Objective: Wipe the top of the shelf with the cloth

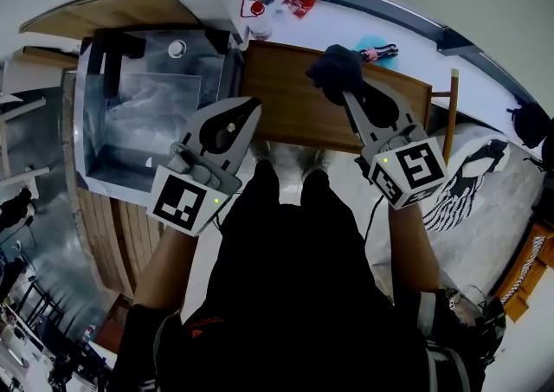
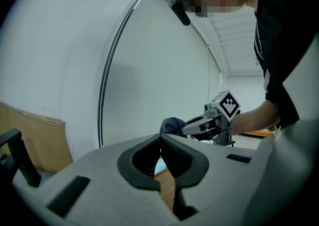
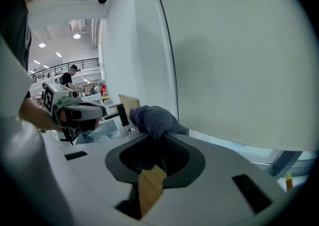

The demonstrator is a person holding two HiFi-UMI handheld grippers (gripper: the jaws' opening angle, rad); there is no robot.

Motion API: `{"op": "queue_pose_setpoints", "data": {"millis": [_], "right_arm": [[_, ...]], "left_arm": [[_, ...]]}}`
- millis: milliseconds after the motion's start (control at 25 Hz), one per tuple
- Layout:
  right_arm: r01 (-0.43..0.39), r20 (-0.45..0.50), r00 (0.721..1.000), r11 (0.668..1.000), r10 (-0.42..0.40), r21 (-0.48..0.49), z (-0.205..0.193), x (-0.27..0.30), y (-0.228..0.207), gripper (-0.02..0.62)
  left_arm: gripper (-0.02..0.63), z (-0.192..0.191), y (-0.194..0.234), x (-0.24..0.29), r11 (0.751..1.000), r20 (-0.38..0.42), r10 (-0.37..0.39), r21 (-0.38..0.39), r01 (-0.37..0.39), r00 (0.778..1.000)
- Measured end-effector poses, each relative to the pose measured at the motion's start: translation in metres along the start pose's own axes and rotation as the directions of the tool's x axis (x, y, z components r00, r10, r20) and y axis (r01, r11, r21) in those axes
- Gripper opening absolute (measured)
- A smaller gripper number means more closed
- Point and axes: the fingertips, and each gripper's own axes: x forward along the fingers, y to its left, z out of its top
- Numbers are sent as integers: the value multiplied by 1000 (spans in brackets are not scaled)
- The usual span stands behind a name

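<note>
Our right tongs (image 3: 158, 144) pinch a dark cloth (image 3: 152, 117). Most of the cloth bunches in a lump beyond the tips. Our left tongs (image 2: 160, 142) are pressed together at the tips, with nothing between the pads.

From the head view, we hold the cloth over the far edge of the wooden shelf (image 1: 290, 113), right of its middle. We cannot tell whether the cloth touches the wood. The left tongs point over the shelf's left end, well apart from the cloth.

A clear box (image 1: 143, 118) stands just beside the shelf on its left, close to the left tongs. Our pale shoes (image 1: 290, 157) show below the shelf's near edge, between the two tongs. A white wall (image 3: 239, 60) rises behind the shelf.
</note>
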Motion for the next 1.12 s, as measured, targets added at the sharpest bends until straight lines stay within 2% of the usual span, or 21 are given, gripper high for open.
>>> {"op": "queue_pose_setpoints", "data": {"millis": [480,1120], "right_arm": [[-32,-59,998,999,31,-11,-24,61,-3,60],[-68,-163,984,998,69,11,-99,156,-5,60]], "left_arm": [[18,-28,30,14,1000,-36,11,-26,-12,999],[18,-83,67,16,998,-91,45,-48,-50,995]]}}
